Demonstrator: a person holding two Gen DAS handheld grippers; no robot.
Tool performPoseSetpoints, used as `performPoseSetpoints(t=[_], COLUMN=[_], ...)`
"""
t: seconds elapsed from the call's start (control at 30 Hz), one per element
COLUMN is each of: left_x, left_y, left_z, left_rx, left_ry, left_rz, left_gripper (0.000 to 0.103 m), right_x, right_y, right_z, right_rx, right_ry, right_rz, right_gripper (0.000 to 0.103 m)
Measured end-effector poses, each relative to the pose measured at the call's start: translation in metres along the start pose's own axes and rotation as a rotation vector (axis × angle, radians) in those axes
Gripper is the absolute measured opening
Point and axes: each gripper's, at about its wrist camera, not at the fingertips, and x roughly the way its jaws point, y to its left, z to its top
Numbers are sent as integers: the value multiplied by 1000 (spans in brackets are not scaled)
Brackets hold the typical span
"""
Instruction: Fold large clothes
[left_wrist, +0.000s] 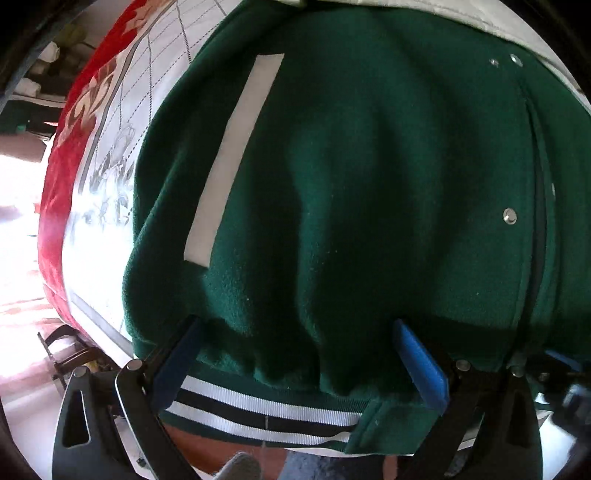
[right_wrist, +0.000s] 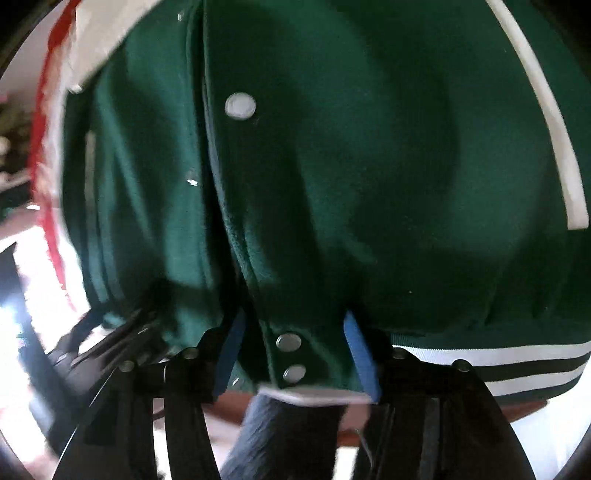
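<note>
A dark green varsity jacket (left_wrist: 369, 177) with white pocket trim, metal snaps and a black-and-white striped hem (left_wrist: 266, 410) lies spread on a bed and fills both views (right_wrist: 369, 166). My left gripper (left_wrist: 295, 354) is open, its blue pads on either side of the bunched hem. My right gripper (right_wrist: 295, 347) is open around the snap placket (right_wrist: 288, 343) at the hem. The right gripper's tip also shows at the lower right of the left wrist view (left_wrist: 561, 363).
The jacket rests on a white printed bedcover (left_wrist: 122, 155) with a red floral border (left_wrist: 66, 177). A white sleeve or lining (left_wrist: 443, 14) lies along the top. Bright floor and furniture show at the far left (left_wrist: 22, 221).
</note>
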Motion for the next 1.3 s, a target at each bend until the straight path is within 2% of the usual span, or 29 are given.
performPoseSetpoints(t=[0.03, 0.07, 0.1, 0.17, 0.2, 0.37, 0.5, 0.6, 0.63, 0.67, 0.7, 0.77, 0.83, 0.97, 1.07, 1.2, 1.3], left_x=[1, 2, 2, 4, 5, 10, 13, 11, 7, -5, -12, -32, -56, -89, -99, -94, -82], left_y=[0, 0, 0, 0, 1, 2, 8, 15, 17, 24, 29, 40, 42, 11, -33, -92, -139], left_z=[1, 2, 2, 3, 3, 4, 0, -5, -9, -6, -5, -1, 6, 29, 57, 96, 122], left_rx=[1, 2, 2, 4, 7, 6, 1, -12, -21, -42, -53, -78, -93, -64, -28, 18, 52], left_ry=[-5, -9, -14, -28, -35, -57, -63, -52, -48, -47, -55, -94, -141, -201, -226, -257, -275], left_rz=[-6, -12, -19, -29, -32, -49, -58, -74, -82, -88, -87, -84, -78, -78, -71, -7, 113], left_gripper=[103, 103, 103, 103, 103, 103, 103, 103, 103, 103, 103, 103, 103, 103, 103, 103, 103], right_x=[-1, -1, -3, -6, -7, -22, -40, -28, -23, -19, -20, -35, -66, -131, -176, -202, -204], right_y=[5, 10, 14, 16, 20, 14, 30, 39, 36, 33, 24, 8, -18, -93, -145, -212, -245], right_z=[-3, -5, -8, -15, -18, -33, -47, -41, -35, -30, -26, -24, -27, -34, -10, 44, 106], right_rx=[0, -3, -10, -11, -4, 51, 26, -49, -45, -28, 3, 43, 89, 198, 264, 278, 232], right_ry=[-21, -33, -51, -90, -108, -137, -145, -83, -51, -13, 28, 58, 28, -55, -131, -205, -237], right_rz=[-32, -60, -103, -124, -142, -102, -39, -58, -38, 6, 61, 181, 226, 215, 165, 119, 93], right_gripper=[56, 47, 45, 26, 25, 22, 22, 25, 32, 33, 34, 44, 48, 50, 50, 50, 50])
